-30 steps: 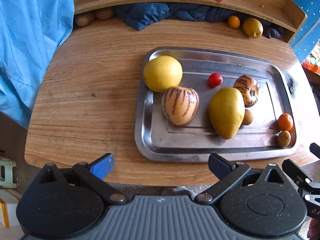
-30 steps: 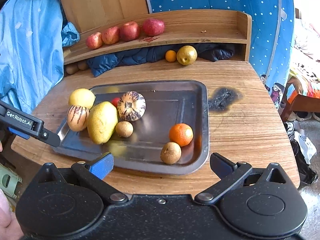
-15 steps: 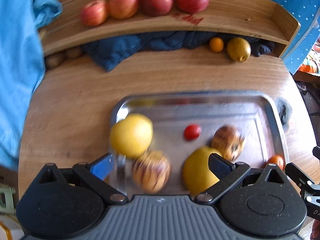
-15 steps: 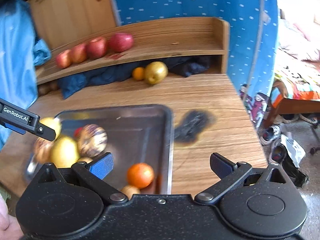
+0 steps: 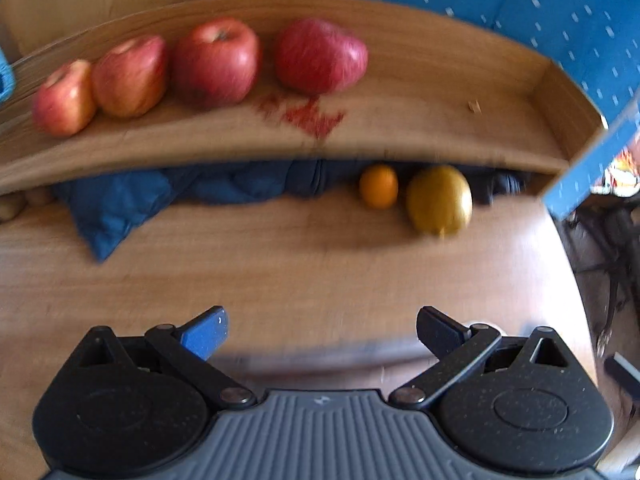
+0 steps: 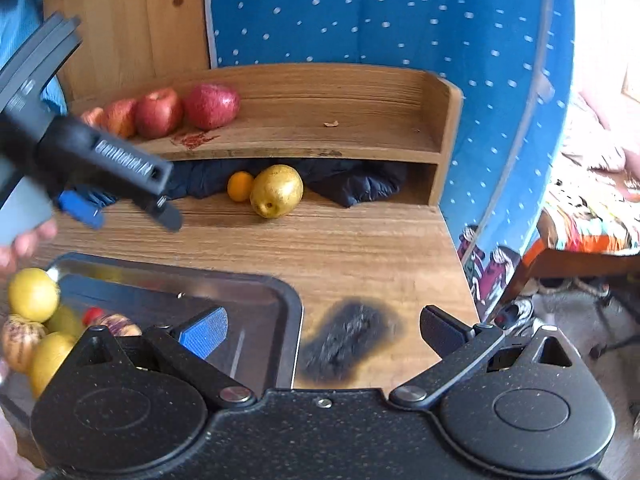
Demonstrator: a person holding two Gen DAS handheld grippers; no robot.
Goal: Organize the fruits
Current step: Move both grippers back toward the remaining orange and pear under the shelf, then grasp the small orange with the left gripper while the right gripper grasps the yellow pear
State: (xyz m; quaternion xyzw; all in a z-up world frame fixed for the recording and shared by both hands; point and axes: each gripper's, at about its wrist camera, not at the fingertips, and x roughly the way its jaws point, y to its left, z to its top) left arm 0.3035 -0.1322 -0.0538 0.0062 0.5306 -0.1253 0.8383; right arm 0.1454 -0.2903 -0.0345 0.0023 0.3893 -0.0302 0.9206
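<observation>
Several red apples [image 5: 216, 62] [image 6: 210, 105] sit in a row on the wooden shelf [image 5: 400, 120]. Under it, on the table, a small orange [image 5: 378, 186] [image 6: 240, 186] lies beside a yellow pear [image 5: 439, 199] [image 6: 277, 190]. My left gripper [image 5: 322, 330] [image 6: 128, 212] is open and empty above the table, facing the shelf. My right gripper [image 6: 322, 330] is open and empty over the right end of the metal tray [image 6: 256, 304]. At the tray's left end lie a yellow round fruit [image 6: 33, 294], striped melons [image 6: 20, 342] and a small red fruit [image 6: 92, 314].
A dark blue jacket [image 5: 160, 196] [image 6: 352, 184] is stuffed under the shelf. A black scorch mark [image 6: 348, 340] sits on the table right of the tray. The table's edge drops off at the right [image 6: 460, 272]. A hand [image 6: 28, 240] holds the left gripper.
Both grippers have tilted up and moved toward the shelf. The tray has dropped out of the left wrist view, and the apples, orange and pear now look much closer.
</observation>
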